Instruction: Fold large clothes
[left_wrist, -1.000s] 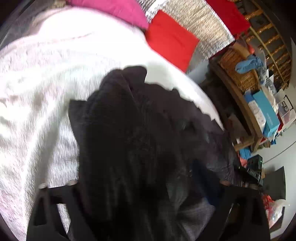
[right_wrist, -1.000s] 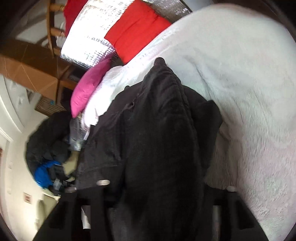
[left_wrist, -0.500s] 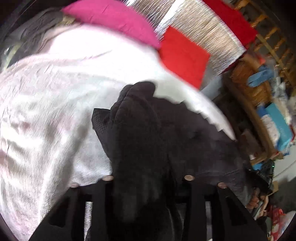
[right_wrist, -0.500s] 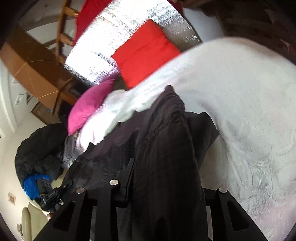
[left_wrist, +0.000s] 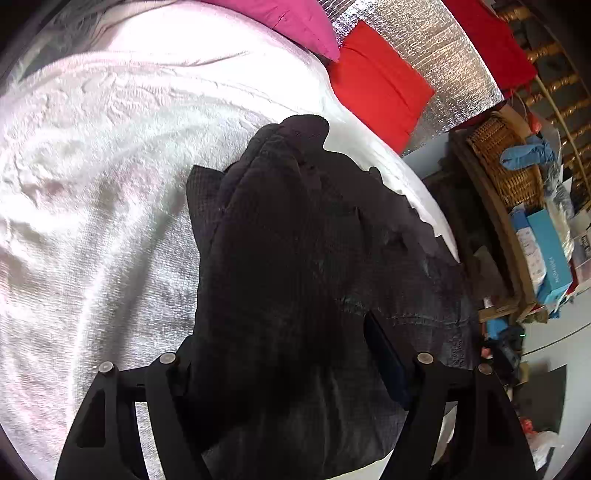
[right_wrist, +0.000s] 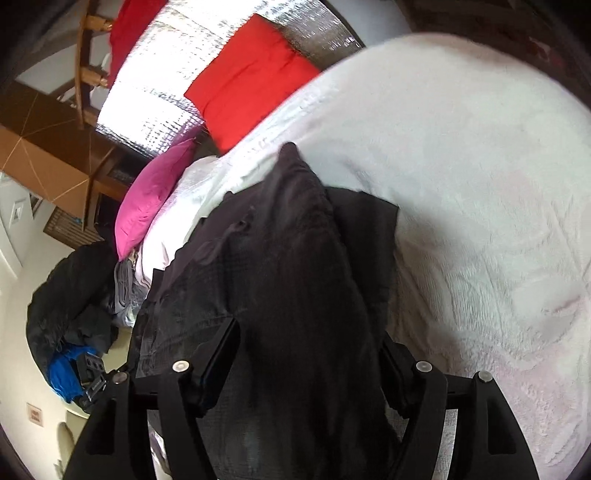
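A wicker basket (left_wrist: 506, 162) on the wooden shelf (left_wrist: 498, 236) held a blue cloth (left_wrist: 528, 155); boxes stood on the shelf beyond it, their contents unseen. The dark garment (left_wrist: 295, 266), bunched into a raised ridge, lay on the bed's white blanket (left_wrist: 92, 206), its far tip pointing toward the red cushion (left_wrist: 376, 81), with the pink pillow (right_wrist: 155, 195) beside that cushion. The left gripper (left_wrist: 295, 369) and the right gripper (right_wrist: 303, 365) each straddled the garment's near end. Both pairs of jaws had just been opening and stood spread, the cloth between them but not pinched. Half a second earlier the jaws of each gripper stood narrower about the same ridge of cloth; the garment itself had kept its place relative to the red cushion. The garment's near edge was hidden behind the grippers' frames, and its folds were hard to make out in the dark fabric. A dark heap (right_wrist: 70, 302) on the floor, far from the garment, could not be identified.
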